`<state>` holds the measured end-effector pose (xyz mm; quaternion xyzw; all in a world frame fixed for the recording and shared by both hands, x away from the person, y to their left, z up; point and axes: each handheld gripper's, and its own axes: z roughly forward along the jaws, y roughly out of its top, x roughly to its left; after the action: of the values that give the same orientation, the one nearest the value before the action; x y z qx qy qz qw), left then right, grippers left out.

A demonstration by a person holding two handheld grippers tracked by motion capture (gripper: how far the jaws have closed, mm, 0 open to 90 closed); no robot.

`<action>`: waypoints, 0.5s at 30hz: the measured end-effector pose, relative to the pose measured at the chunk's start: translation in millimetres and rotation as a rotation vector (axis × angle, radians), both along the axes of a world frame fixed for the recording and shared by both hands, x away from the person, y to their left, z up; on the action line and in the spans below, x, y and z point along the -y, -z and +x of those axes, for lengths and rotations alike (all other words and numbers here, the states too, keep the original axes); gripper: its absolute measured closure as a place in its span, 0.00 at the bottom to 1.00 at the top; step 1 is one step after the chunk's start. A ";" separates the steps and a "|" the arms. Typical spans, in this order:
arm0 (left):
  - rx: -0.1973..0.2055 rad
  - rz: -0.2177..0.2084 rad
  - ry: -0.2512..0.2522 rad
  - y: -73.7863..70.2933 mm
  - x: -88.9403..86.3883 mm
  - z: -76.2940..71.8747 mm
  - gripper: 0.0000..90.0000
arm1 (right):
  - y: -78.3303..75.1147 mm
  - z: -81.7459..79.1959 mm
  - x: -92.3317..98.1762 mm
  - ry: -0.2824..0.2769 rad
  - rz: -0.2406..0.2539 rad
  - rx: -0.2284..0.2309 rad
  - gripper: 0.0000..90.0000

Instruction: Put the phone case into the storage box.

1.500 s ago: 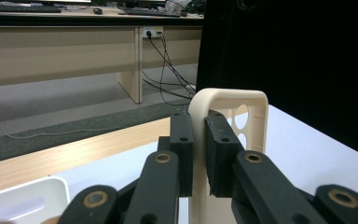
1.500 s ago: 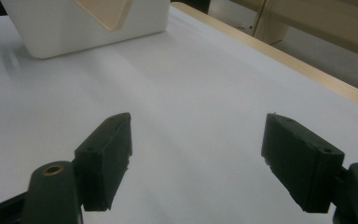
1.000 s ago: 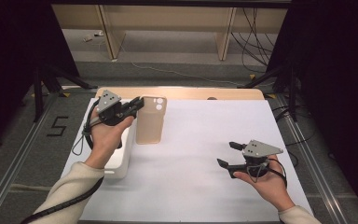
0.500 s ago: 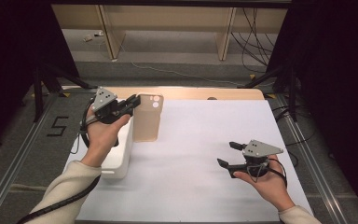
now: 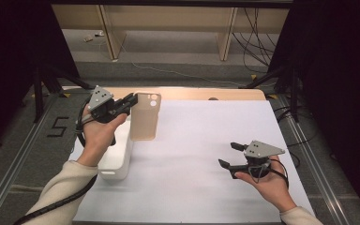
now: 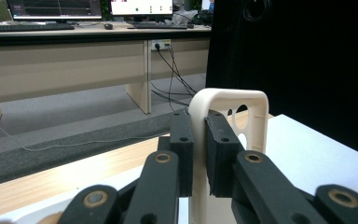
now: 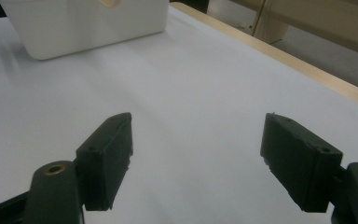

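Note:
My left gripper point(image 5: 132, 99) is shut on the edge of a beige phone case point(image 5: 145, 116), which hangs upright above the table's left side. In the left gripper view the two black pads point(image 6: 181, 144) pinch the case's thin wall point(image 6: 198, 140) near its top corner, and the camera cutouts show to the right. Over the right side of the white table sheet point(image 5: 201, 140), my right gripper point(image 5: 229, 154) hovers open in a hand with nothing between its fingers point(image 7: 107, 154).
A white rectangular bin point(image 5: 117, 159) sits on the table's left under the left hand, also visible as the white bin point(image 7: 88, 28) far off. The wooden table edge point(image 5: 201, 93) runs along the back. Desks and cables lie on the floor beyond.
The left gripper has carried the phone case up and slightly toward the back, away from the bin. The right gripper has stayed where it was.

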<state>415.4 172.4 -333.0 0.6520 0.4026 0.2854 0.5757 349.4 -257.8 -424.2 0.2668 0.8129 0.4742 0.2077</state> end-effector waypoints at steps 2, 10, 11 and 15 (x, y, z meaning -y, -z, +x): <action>0.000 0.002 0.003 -0.2 -1.2 0.4 0.92 | -0.2 0.1 0.1 0.000 0.001 0.002 0.29; 0.005 0.007 0.012 -0.7 -5.3 1.0 0.92 | 0.3 0.3 0.2 0.001 0.000 -0.003 0.29; 0.005 0.008 0.012 -1.1 -6.0 1.0 0.92 | 0.3 0.3 0.2 0.001 0.001 -0.003 0.29; 0.008 0.011 0.006 -2.3 -9.3 1.1 0.92 | 0.5 0.5 0.3 0.001 0.001 -0.002 0.29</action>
<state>416.5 181.7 -330.7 0.6551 0.3967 0.2884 0.5747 349.9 -258.1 -424.7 0.2678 0.8127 0.4744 0.2068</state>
